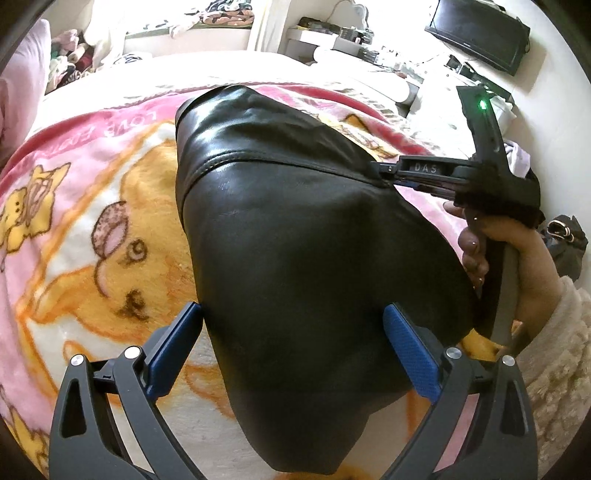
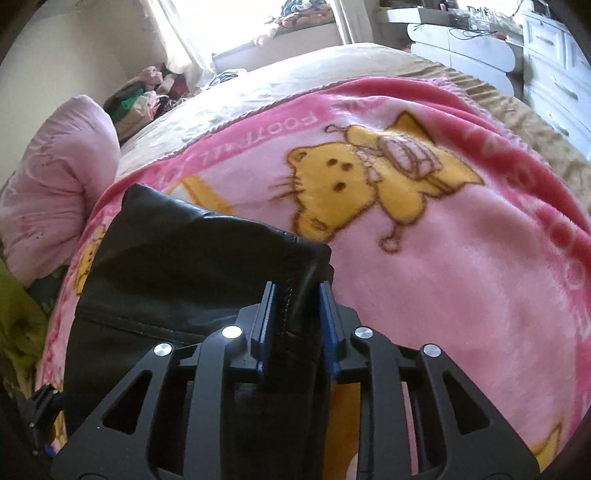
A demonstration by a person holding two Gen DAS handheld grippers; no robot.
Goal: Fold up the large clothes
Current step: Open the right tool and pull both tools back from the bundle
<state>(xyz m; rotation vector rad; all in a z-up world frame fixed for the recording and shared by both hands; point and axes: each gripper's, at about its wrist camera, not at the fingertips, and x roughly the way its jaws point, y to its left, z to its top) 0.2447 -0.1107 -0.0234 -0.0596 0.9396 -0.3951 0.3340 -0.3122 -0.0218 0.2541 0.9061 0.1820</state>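
Black leather garment [image 1: 295, 240] spread on a pink cartoon blanket [image 1: 92, 221] over the bed [image 2: 280, 77], glossy, with a stitched seam running across its upper part. Lower, narrower end toward the left wrist camera, passing between the left tongs [image 1: 291, 332]. Left tongs spread wide apart, blue pads [image 1: 410, 354] on either side of the leather, neither pad clearly pressing it; gripping nothing. Right tongs [image 1: 384, 171] at the garment's right edge near the seam, held by a hand [image 1: 517, 258] in a fluffy cream sleeve [image 1: 557, 354]; green light lit on the handle above.

From the right wrist view: right tongs [image 2: 295, 295] nearly closed, blue pads [image 2: 267, 314] pinching a folded, stitched edge of the garment [image 2: 184, 266] between them. Corner of the leather just past the fingertips, lying against the pink blanket [image 2: 443, 295] with its yellow bear print. Rest of the garment stretching left and toward the camera, flat on the blanket. Pink pillow [image 2: 55, 177] at the far left, beyond the garment. White drawers [image 2: 546, 62] at the far right, heap of clothes [image 2: 147, 92] by the window. Dark screen [image 1: 480, 33] on the wall in the left wrist view.
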